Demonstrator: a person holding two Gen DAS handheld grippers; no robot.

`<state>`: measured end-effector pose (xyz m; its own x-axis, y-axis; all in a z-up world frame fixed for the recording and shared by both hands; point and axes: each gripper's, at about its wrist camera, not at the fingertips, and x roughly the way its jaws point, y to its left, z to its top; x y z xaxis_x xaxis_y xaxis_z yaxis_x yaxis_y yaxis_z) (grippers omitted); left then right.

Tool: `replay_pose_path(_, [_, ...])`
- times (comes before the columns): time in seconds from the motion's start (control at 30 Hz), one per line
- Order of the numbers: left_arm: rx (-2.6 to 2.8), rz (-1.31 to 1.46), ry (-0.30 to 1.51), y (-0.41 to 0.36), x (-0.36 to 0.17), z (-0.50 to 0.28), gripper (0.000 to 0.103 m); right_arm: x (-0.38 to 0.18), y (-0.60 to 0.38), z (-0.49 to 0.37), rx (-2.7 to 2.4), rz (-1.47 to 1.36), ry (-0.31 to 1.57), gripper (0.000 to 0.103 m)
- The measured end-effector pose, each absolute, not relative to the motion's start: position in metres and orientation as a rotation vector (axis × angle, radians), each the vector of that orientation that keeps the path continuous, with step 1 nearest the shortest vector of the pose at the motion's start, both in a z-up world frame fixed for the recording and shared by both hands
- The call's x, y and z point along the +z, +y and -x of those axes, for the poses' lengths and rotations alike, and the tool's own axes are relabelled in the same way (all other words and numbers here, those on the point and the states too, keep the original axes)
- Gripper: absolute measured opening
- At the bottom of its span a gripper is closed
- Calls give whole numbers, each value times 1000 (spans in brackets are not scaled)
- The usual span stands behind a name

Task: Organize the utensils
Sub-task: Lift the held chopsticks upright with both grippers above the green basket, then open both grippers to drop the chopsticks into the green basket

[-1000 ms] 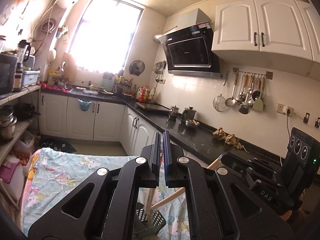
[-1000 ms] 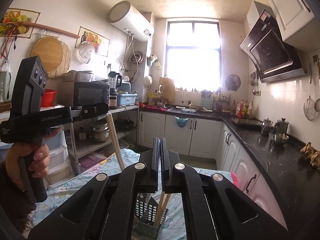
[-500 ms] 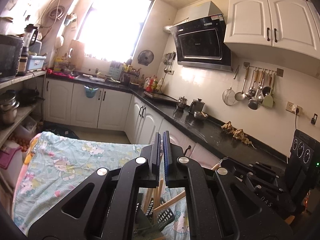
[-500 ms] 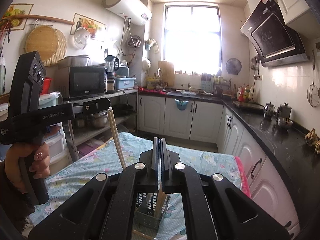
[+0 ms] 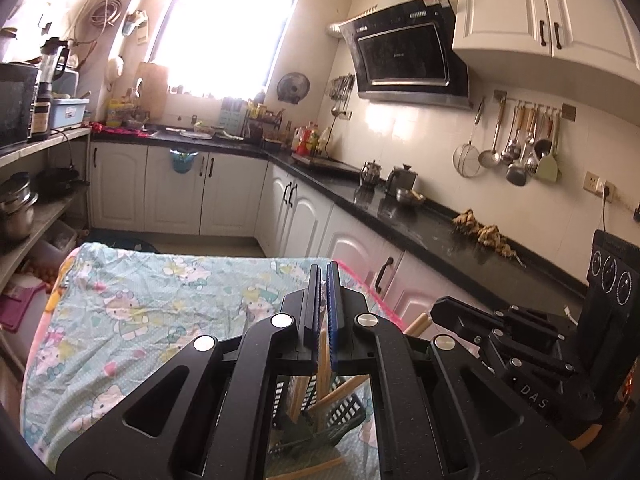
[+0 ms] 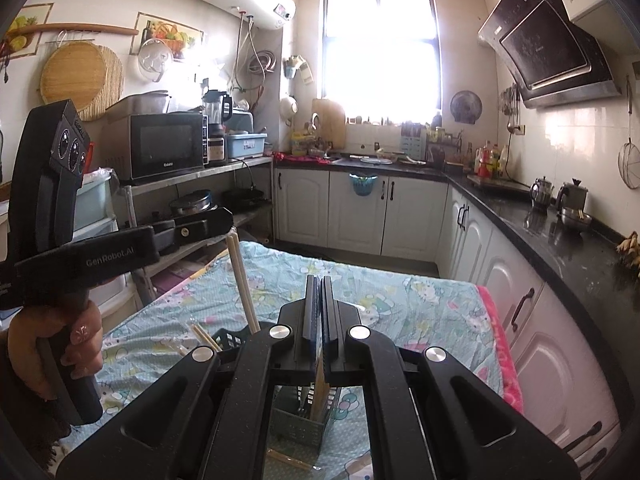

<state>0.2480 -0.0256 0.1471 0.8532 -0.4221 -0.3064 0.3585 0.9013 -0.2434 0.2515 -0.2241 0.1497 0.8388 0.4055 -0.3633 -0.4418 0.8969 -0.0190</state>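
Kitchen, seen from both wrist cameras.

**Table** (image 6: 420,304): covered by a cartoon-print cloth, it carries the basket and everything else described here.

**Left gripper** (image 6: 224,218): held in a hand (image 6: 52,344), up and to the left of the basket. Its jaws are pressed together on the top ends of the left pair. Judged purpose: a grip at the top leaves the lower ends free to enter a slot.

**Right gripper** (image 6: 316,284): directly above the basket and tilted down toward it. Its jaws are closed, pinching the right sticks between the pads. How many sticks they hold cannot be told.

**Basket** (image 6: 296,424): a slotted caddy standing on the cloth, seen through the frame of the right gripper. It is the likely destination, since upright storage suits long utensils.

**Left pair** (image 6: 242,280): two pale chopsticks side by side, with the long axis near upright. The tops lean slightly away from the basket and the lower ends point down toward its left rim. They appear to be clear of the basket.

**Right sticks** (image 6: 320,384): the long axis runs steeply down from the jaws, with the lower end inside the basket's outline. Whether it has reached the bottom is hidden.

**Loose sticks** (image 6: 202,334): these lie flat on the cloth just left of the basket. Another (image 6: 288,460) lies in front of it. None of these has been sorted yet.
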Motion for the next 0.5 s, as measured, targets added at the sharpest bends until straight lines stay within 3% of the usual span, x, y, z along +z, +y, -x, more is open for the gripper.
replay_pose_path(0.5, [-391,177,447,-21,121,-258,2,119,-216,-273,447,92,439,4])
